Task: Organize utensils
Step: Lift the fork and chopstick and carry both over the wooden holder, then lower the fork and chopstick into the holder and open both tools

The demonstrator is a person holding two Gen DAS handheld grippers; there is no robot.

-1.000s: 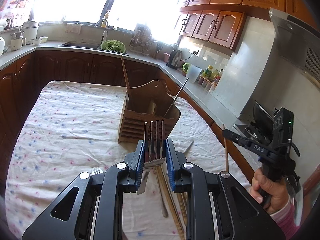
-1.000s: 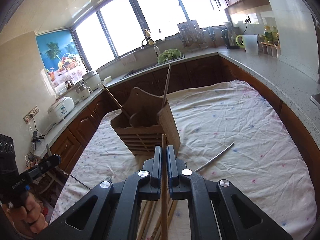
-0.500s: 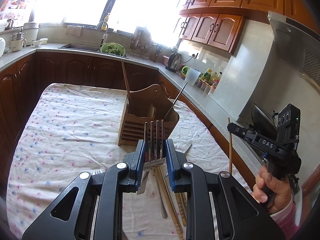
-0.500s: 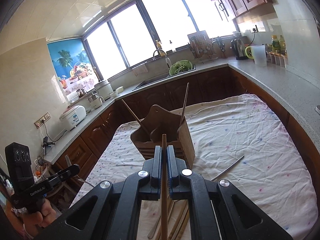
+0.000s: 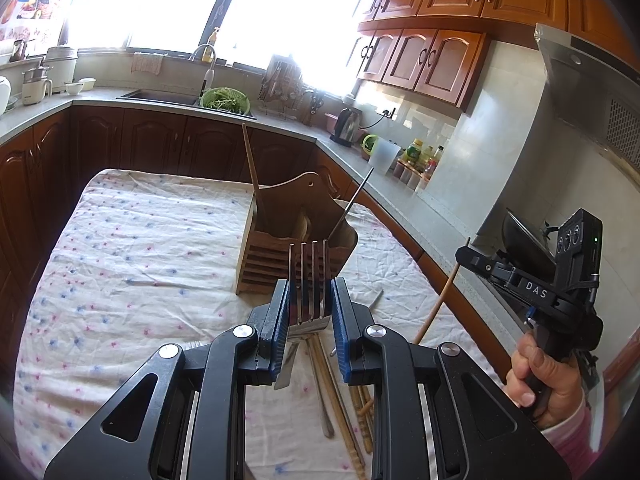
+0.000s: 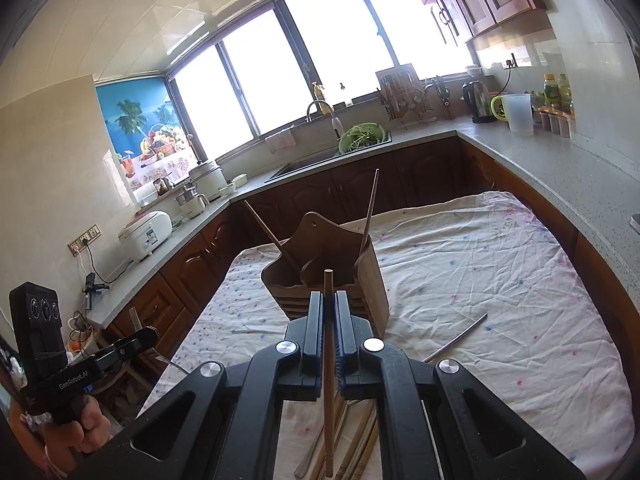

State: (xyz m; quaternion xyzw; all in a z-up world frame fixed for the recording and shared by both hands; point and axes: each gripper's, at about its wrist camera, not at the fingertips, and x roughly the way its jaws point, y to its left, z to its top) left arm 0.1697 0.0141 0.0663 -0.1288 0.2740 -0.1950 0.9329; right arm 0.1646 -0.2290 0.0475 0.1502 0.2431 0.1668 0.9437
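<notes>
A wooden utensil holder (image 5: pixel 296 236) stands on the cloth-covered table (image 5: pixel 140 264) and holds two sticks and a spoon. It also shows in the right wrist view (image 6: pixel 340 268). My left gripper (image 5: pixel 309 308) is shut on a metal fork (image 5: pixel 308 280), tines up, held above the table in front of the holder. My right gripper (image 6: pixel 329 320) is shut on a wooden chopstick (image 6: pixel 328 380), held upright in front of the holder. Loose chopsticks and a spoon (image 5: pixel 340 392) lie on the table below both grippers.
A metal chopstick (image 6: pixel 460 340) lies on the cloth right of the holder. Kitchen counters run around the table, with a sink (image 5: pixel 168 96), a green colander (image 5: pixel 225 100) and a kettle (image 5: pixel 346 128). The right gripper's hand (image 5: pixel 552 376) is at the table's right edge.
Both grippers have risen and drawn back a little from the table, each keeping its utensil. The holder sits lower and farther in both views.
</notes>
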